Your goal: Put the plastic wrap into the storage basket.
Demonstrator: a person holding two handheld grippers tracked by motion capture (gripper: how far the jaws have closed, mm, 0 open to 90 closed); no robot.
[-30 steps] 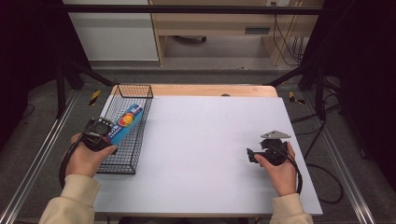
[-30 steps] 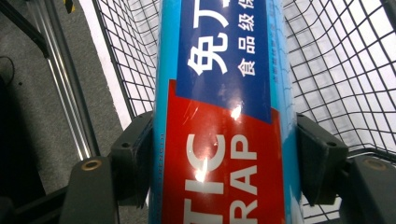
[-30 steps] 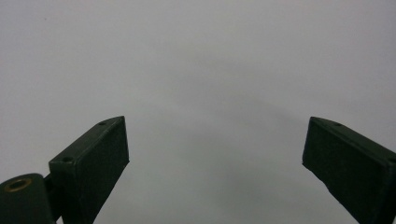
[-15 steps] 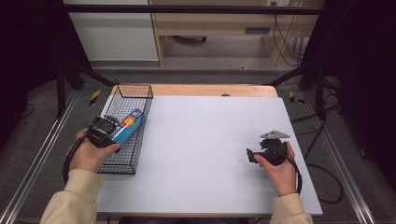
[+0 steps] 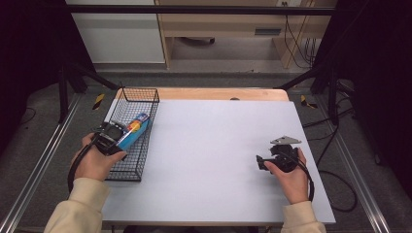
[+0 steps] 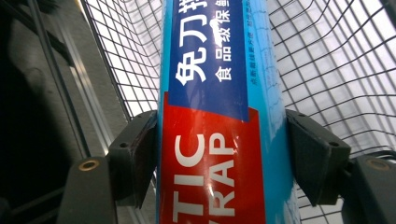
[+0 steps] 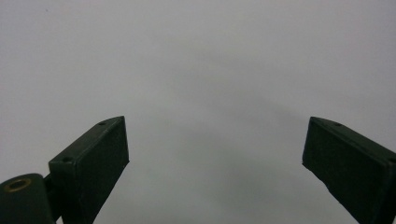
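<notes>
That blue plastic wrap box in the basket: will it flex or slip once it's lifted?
The plastic wrap box looks like stiff carton, so probably little flex. Its glossy print may slip, though the left gripper has both jaws flat on its sides. Held near one end, it may tip.

I see lots of open white table (image 5: 214, 145) between my two hands. On the left, the wire basket (image 5: 145, 104) walls stand close around the blue box (image 5: 133, 132), so I have little room there. The right gripper (image 5: 265, 161) has bare table on every side.
</notes>
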